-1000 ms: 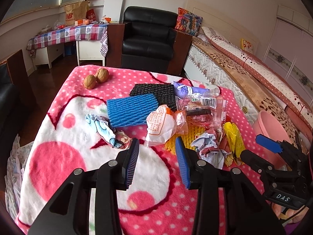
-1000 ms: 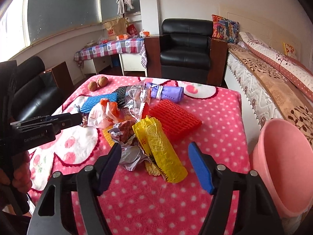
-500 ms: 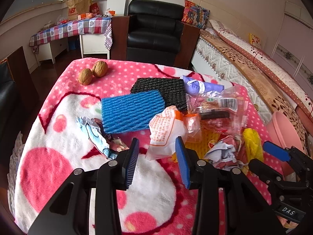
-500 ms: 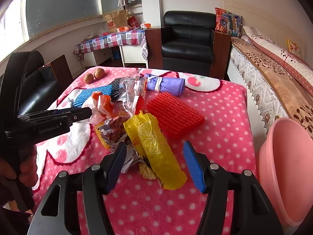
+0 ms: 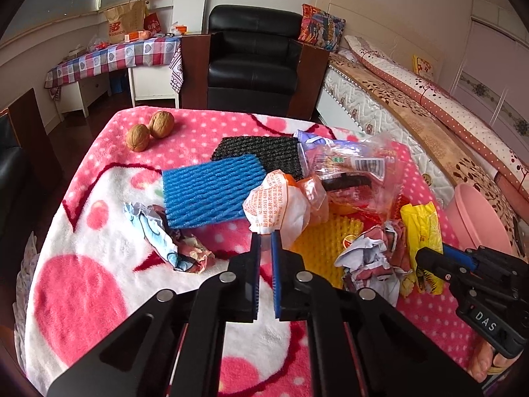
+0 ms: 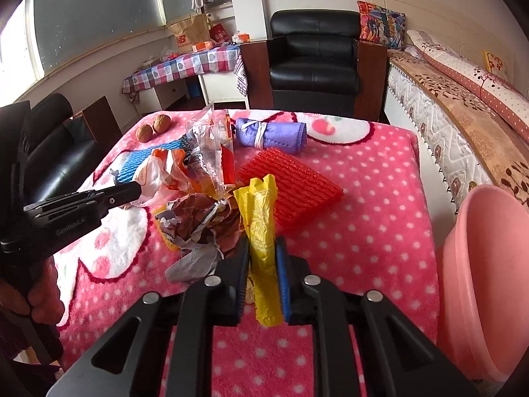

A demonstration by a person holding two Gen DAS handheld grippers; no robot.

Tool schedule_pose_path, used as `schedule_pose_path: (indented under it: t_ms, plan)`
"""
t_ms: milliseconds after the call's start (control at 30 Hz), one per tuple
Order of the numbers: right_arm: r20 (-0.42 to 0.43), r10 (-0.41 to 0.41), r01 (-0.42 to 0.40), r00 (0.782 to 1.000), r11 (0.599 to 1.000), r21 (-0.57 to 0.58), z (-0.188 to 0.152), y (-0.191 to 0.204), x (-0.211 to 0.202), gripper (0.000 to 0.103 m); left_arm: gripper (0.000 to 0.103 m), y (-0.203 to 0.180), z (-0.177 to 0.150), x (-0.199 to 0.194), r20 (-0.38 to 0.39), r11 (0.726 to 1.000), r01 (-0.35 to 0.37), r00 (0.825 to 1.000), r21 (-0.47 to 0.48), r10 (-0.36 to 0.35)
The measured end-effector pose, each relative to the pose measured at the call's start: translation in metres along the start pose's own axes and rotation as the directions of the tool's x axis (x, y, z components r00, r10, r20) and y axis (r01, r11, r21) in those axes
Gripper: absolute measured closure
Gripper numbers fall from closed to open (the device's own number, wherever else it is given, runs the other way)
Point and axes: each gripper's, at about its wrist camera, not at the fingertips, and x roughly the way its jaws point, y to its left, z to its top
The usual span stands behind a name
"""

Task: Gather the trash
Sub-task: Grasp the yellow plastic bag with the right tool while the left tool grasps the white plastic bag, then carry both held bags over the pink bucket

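Observation:
Trash lies heaped on a pink spotted blanket (image 5: 109, 294). My left gripper (image 5: 266, 236) is shut on the lower edge of a white and orange wrapper (image 5: 277, 208). My right gripper (image 6: 263, 248) is shut on a yellow plastic bag (image 6: 261, 218), which also shows in the left wrist view (image 5: 421, 231). Around them lie crumpled paper (image 6: 201, 221), a clear snack packet (image 5: 357, 168), blue foam netting (image 5: 208, 192), black netting (image 5: 264, 152), red netting (image 6: 291, 182), yellow netting (image 5: 317, 241) and a blue patterned wrapper (image 5: 165, 238). A pink basin (image 6: 492, 264) stands at the right beside the blanket.
Two walnuts (image 5: 150, 130) sit at the blanket's far left corner. A purple rolled cloth (image 6: 271, 134) lies at the back. A black armchair (image 5: 253, 56) stands behind, a bed (image 5: 429, 109) along the right, a checked table (image 5: 112, 61) far left.
Both grippers moved forward into the heap and shut: the left one on the white and orange wrapper, the right one on the yellow bag.

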Motion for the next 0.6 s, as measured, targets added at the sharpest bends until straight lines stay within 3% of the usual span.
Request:
schedule_pose_path:
  t_ms: [300, 600]
  plan:
    - [0.05, 0.036, -0.039, 0.998, 0.998, 0.058, -0.003, -0.005, -0.023, 0.093, 0.098, -0.009, 0.001, -0.035, 0.067, 1.0, 0.029, 0.997, 0.002, -0.029]
    - [0.138, 0.042, -0.056, 0.99, 0.994, 0.098, 0.0, -0.01, -0.053, 0.093, 0.098, -0.033, 0.006, -0.063, 0.112, 0.995, 0.099, 0.988, 0.028, -0.102]
